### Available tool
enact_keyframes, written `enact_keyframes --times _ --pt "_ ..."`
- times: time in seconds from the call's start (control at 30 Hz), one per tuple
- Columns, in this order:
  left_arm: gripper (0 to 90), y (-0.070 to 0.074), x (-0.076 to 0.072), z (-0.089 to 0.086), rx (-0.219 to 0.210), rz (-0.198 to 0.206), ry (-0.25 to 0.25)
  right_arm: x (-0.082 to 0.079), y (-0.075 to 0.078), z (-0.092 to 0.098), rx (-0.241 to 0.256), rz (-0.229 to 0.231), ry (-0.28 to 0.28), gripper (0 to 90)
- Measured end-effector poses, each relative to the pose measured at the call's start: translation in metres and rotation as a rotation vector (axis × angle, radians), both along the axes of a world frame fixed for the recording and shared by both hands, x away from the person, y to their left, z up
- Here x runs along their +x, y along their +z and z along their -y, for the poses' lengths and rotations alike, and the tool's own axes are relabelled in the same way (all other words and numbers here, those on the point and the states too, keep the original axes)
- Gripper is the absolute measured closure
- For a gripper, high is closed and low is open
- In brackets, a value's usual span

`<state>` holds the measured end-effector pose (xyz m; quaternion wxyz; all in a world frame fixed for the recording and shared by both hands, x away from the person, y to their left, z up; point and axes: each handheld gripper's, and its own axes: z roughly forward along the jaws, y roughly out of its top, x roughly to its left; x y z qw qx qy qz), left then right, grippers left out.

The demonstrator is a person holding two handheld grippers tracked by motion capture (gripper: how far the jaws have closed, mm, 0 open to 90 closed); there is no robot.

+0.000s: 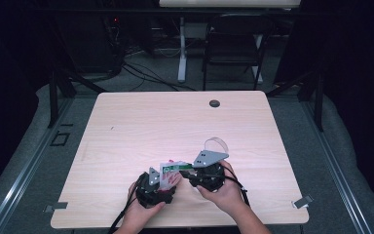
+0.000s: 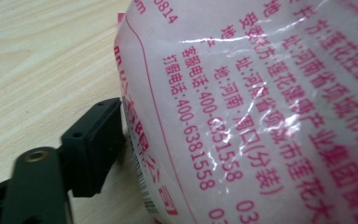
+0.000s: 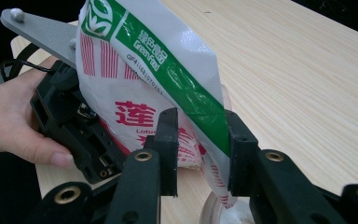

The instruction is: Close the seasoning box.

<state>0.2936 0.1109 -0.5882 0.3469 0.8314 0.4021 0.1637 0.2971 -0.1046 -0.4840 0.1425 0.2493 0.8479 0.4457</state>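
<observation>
One packet [image 1: 169, 171] and two grippers, near the front edge of the table [image 1: 126, 126], about midway along it. The left gripper [image 1: 155, 187] grips the packet's lower part — one jaw presses against its printed back. The right gripper [image 3: 200, 151] pinches the green-striped top edge between its jaws. One clear round container [image 3: 223, 212] lies just beneath them.

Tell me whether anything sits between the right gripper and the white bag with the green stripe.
Nothing does. The right gripper already has its jaws on either side of the bag, at its green-striped edge. The left gripper holds the bag's other side.
</observation>
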Motion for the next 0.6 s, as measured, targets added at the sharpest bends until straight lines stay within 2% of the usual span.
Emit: enact_keyframes --times 0.13,0.33,0.37,0.6 --pt "15.0 -0.0003 0.0004 0.0005 0.003 -0.009 0.008 -0.0001 -0.0001 -0.0002 -0.002 0.000 -0.001 70.5" --pt "18.4 0.0000 0.0001 -0.0006 -0.005 -0.003 0.002 -0.0002 -0.0002 -0.0004 -0.002 0.000 -0.002 70.2" --pt "25.7 0.0004 -0.0013 -0.0005 -0.009 0.007 -0.011 -0.0001 -0.0003 -0.0005 -0.001 0.000 -0.001 69.9" --pt "38.0 0.0008 -0.0024 -0.0015 -0.019 0.019 -0.011 -0.0002 0.0000 -0.0005 -0.005 0.002 -0.003 69.4"
